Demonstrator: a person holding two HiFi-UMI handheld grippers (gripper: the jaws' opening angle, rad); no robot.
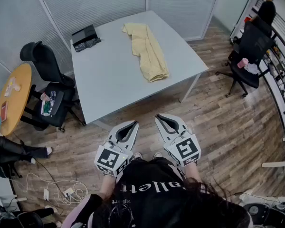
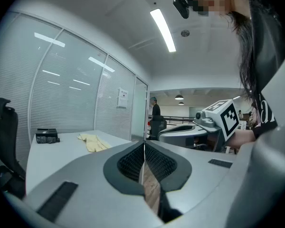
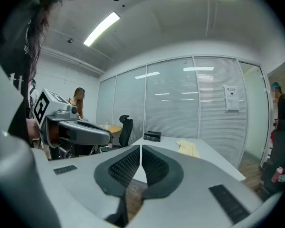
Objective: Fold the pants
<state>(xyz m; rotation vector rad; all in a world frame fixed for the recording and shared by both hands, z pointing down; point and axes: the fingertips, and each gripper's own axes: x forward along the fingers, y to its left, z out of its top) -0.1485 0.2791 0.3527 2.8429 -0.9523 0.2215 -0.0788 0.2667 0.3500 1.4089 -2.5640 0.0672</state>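
L gripper (image 1: 133, 124) clenched, empty. R gripper (image 1: 158, 117) same. Both held short of table (image 1: 109, 87), above floor (image 1: 218, 127). Pants (image 1: 146, 51) lie on far part of tabletop, well apart from both. Appear doubled lengthwise, rumpled. Cross-folds prob. still due.

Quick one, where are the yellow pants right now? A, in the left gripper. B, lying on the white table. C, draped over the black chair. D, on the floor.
B: the pants lie on the table, while the left gripper and right gripper are shut and empty, short of its near edge.
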